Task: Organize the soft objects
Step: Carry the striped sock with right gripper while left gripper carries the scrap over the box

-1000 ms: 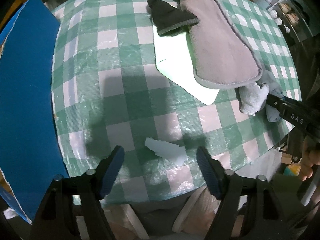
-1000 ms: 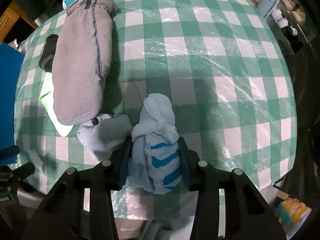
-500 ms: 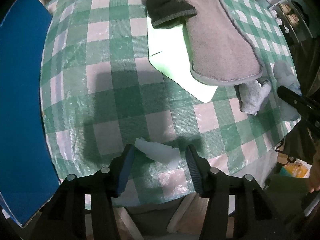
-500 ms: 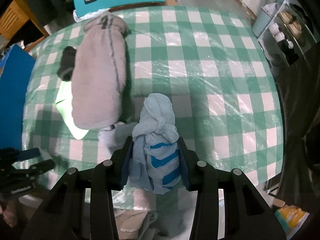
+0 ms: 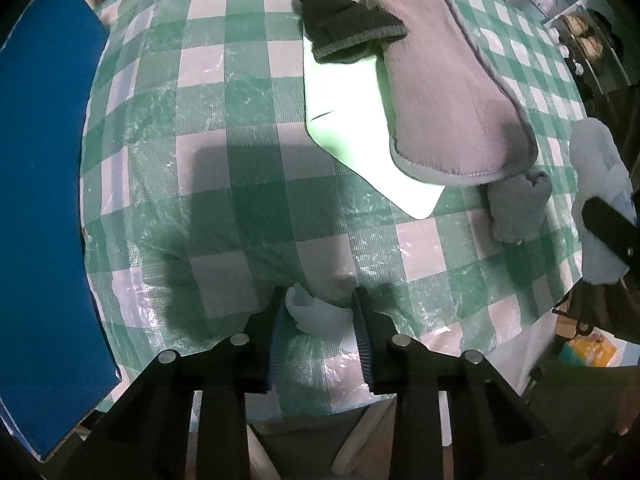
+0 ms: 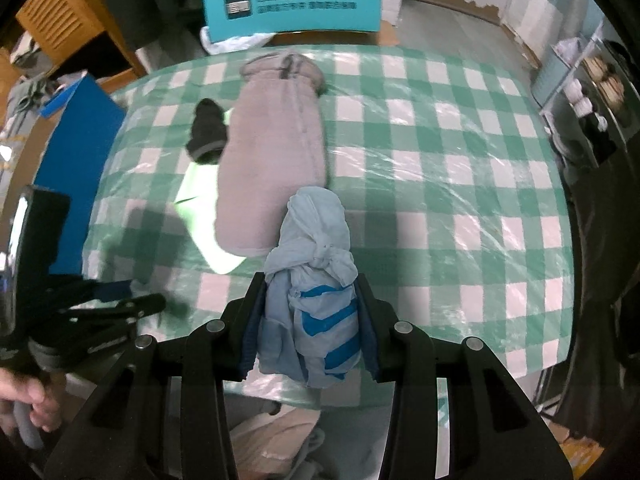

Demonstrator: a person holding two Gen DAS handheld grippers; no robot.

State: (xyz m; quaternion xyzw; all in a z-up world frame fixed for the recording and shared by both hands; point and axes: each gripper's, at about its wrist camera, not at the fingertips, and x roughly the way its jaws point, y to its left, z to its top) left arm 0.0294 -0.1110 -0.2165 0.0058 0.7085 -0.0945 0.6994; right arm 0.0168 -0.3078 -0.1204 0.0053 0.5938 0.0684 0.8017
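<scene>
My left gripper (image 5: 320,320) is shut on a small pale blue cloth (image 5: 318,314) at the near edge of the green checked table (image 5: 240,200). My right gripper (image 6: 312,320) is shut on a knotted light blue bundle with blue stripes (image 6: 312,280) and holds it above the table; the bundle also shows in the left wrist view (image 5: 600,200). A large grey mitten (image 5: 444,92) lies partly on a pale green sheet (image 5: 348,120). A black knit piece (image 5: 344,24) lies at the sheet's far end. A small grey sock (image 5: 518,212) lies by the mitten's cuff.
A blue board (image 5: 40,200) stands along the table's left side. A teal chair back (image 6: 292,4) stands at the far edge. Shelves with small items (image 6: 592,100) stand to the right. The left gripper shows in the right wrist view (image 6: 100,304).
My left gripper moved forward and closed on the small pale cloth. My right gripper lifted the striped bundle up and back from the table.
</scene>
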